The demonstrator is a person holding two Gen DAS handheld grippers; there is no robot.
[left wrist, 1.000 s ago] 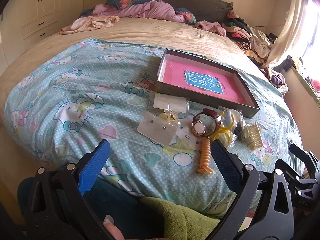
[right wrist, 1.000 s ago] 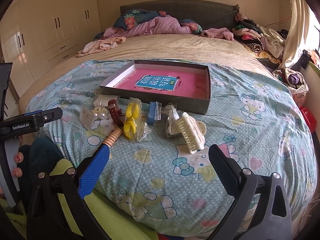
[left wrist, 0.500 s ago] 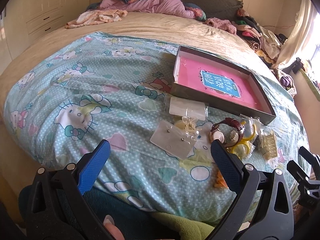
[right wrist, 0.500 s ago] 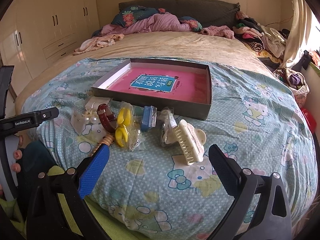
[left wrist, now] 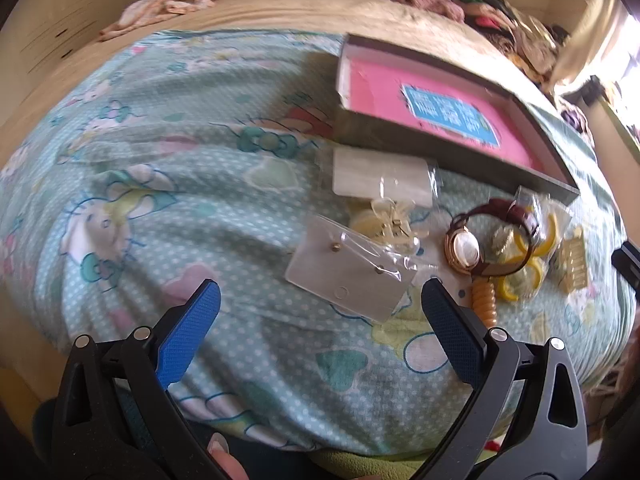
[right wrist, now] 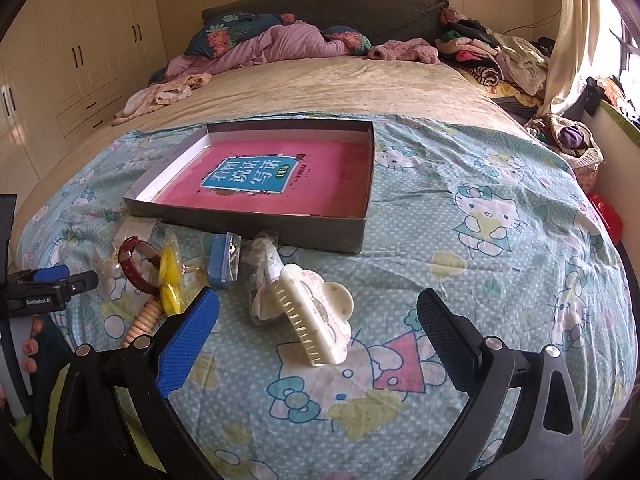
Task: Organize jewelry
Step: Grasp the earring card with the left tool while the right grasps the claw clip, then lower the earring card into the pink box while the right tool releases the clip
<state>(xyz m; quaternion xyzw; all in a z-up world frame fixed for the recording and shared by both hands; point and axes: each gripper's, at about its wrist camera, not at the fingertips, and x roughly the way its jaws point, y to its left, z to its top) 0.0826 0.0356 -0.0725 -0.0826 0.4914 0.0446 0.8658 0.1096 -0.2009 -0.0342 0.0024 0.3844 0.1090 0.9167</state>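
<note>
A grey box lid with a pink book inside (left wrist: 448, 148) (right wrist: 256, 220) lies on the cartoon-print bedspread. In front of it lie jewelry pieces: an earring card in a clear bag (left wrist: 352, 276), a watch with a maroon strap (left wrist: 464, 246) (right wrist: 134, 270), yellow clips (left wrist: 532, 252) (right wrist: 170, 280), a beaded orange piece (left wrist: 486, 304) (right wrist: 142, 322), a blue packet (right wrist: 222, 262) and a large cream hair claw (right wrist: 314, 316). My left gripper (left wrist: 320, 312) hovers open just short of the earring card. My right gripper (right wrist: 318, 320) is open, low over the hair claw.
Crumpled pink bedding and pillows (right wrist: 280, 40) lie at the headboard. Heaped clothes (right wrist: 492, 60) crowd the bed's far right. Wardrobe doors (right wrist: 60, 64) stand along the left wall. A hand (right wrist: 30, 346) holds the left gripper at the bed's near edge.
Both grippers have moved forward and lower toward the jewelry. The left one now hangs close over the earring card; the right one has come nearer the hair claw. Both stay open.
</note>
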